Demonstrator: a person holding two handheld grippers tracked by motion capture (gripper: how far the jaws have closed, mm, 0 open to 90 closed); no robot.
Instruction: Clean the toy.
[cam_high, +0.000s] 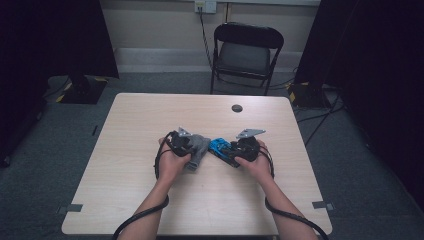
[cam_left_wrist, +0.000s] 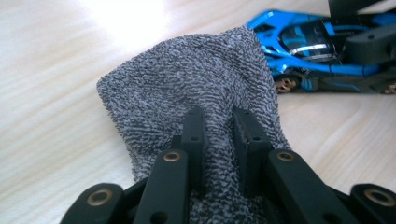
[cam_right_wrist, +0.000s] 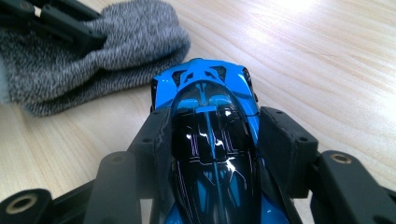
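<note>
A grey knitted sock (cam_left_wrist: 191, 88) lies on the wooden table (cam_high: 150, 115), pinched by my left gripper (cam_left_wrist: 219, 119), whose jaws are shut on a fold of its fabric. In the high view the sock (cam_high: 200, 150) hangs from the left gripper (cam_high: 192, 145) at the table's middle. Just right of it, my right gripper (cam_high: 231, 151) is shut on a blue and black toy car (cam_high: 218, 146). In the right gripper view the jaws clamp both sides of the car (cam_right_wrist: 210, 140) and its nose points toward the sock (cam_right_wrist: 116, 42). The car (cam_left_wrist: 303, 42) lies close beside the sock's edge.
A small dark round hole (cam_high: 237, 108) sits near the table's far edge. A black folding chair (cam_high: 245, 52) stands behind the table. Cables trail from both grippers over the near edge. Dark stands flank the table on the floor.
</note>
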